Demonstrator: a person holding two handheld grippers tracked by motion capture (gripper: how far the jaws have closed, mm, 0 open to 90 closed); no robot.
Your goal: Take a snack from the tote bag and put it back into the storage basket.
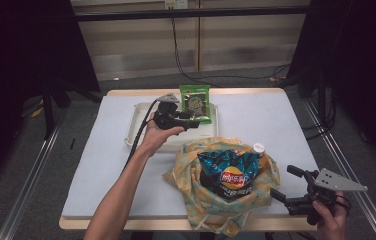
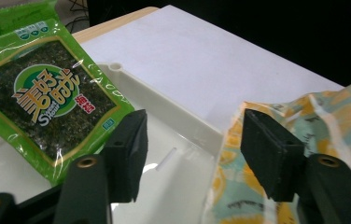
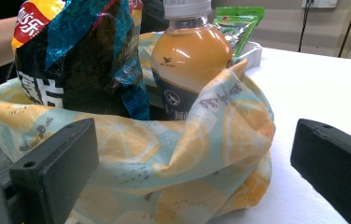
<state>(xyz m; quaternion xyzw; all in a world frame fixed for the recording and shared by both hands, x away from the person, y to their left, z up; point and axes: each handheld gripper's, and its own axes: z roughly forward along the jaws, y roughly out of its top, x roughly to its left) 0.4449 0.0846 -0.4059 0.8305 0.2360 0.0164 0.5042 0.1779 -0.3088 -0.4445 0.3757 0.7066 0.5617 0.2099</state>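
Just beside open left claw (image 2: 190,154), seaweed packet (image 2: 43,100)

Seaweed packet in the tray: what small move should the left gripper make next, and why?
Probably ease the left gripper toward the seaweed packet. Its jaws stand open with nothing between them, and the packet lies off to one side in the white tray, while the fabric bag already holds chips and a bottle.

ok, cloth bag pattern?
Pale blue-green cloth bag printed with orange and yellow citrus slices; the right gripper view shows it best.

Bare table (image 1: 276,120) right of tray (image 1: 133,131); bag (image 1: 186,175) crowds front
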